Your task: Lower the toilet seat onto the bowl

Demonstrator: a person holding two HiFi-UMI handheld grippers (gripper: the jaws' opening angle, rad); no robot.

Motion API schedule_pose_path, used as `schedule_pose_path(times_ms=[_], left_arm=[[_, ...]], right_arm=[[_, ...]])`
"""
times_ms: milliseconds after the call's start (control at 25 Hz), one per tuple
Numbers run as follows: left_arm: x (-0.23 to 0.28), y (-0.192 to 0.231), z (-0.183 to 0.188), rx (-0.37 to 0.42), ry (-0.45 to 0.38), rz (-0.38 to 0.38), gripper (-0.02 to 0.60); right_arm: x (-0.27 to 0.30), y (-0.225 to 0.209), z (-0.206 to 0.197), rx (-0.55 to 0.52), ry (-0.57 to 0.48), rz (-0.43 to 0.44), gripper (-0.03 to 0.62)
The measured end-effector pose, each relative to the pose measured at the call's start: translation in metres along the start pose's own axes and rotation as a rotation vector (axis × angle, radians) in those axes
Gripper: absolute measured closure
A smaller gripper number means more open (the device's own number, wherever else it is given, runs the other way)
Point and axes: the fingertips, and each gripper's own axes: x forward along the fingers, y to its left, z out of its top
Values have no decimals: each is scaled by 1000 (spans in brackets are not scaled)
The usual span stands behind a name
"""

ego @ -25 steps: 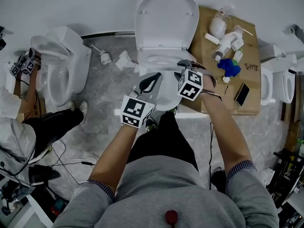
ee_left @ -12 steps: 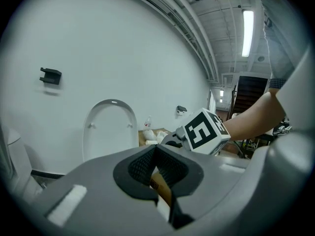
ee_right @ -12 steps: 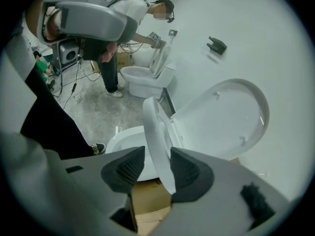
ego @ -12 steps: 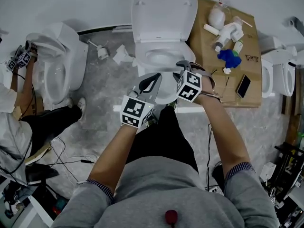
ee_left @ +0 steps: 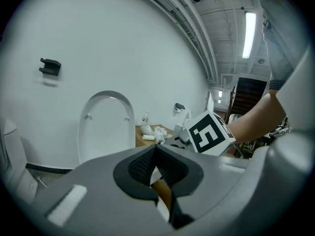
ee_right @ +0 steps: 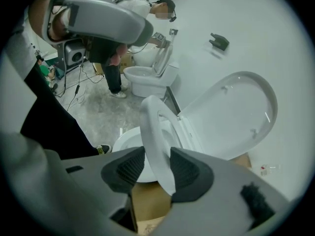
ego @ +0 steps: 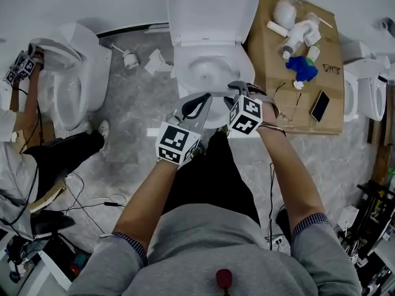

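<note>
The white toilet stands at the top middle, its lid (ego: 212, 8) upright against the wall. The seat (ego: 187, 66) hangs tilted over the bowl (ego: 213, 119). In the right gripper view the seat's front rim (ee_right: 153, 132) runs between the two black pads, with my right gripper (ee_right: 156, 168) shut on it above the bowl (ee_right: 124, 142). In the head view the right gripper (ego: 235, 89) is at the seat's front right. My left gripper (ego: 200, 101) hovers at the bowl's front left, shut with nothing in it (ee_left: 156, 154).
A cardboard sheet (ego: 287, 106) right of the toilet carries bottles, a blue cloth (ego: 300, 68) and a phone (ego: 320, 105). A second toilet (ego: 73, 85) stands at left with another person beside it. A third toilet (ego: 369, 97) is at the right edge. Cables lie on the floor.
The seat has tipped a little further down from the lid with my right gripper still on its rim. The left gripper has hardly moved.
</note>
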Motion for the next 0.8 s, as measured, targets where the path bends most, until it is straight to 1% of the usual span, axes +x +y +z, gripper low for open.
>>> schedule_pose_path(times_ms=[240, 560, 800], left_arm=[[7, -2, -25, -32, 33, 6, 574], [11, -13, -55, -91, 63, -6, 574], [7, -15, -74, -103, 85, -13, 574]], right_arm=[[10, 21, -11, 6, -1, 24, 421], [20, 45, -20, 18, -6, 69, 418], [27, 61, -27, 15, 17, 96, 418]])
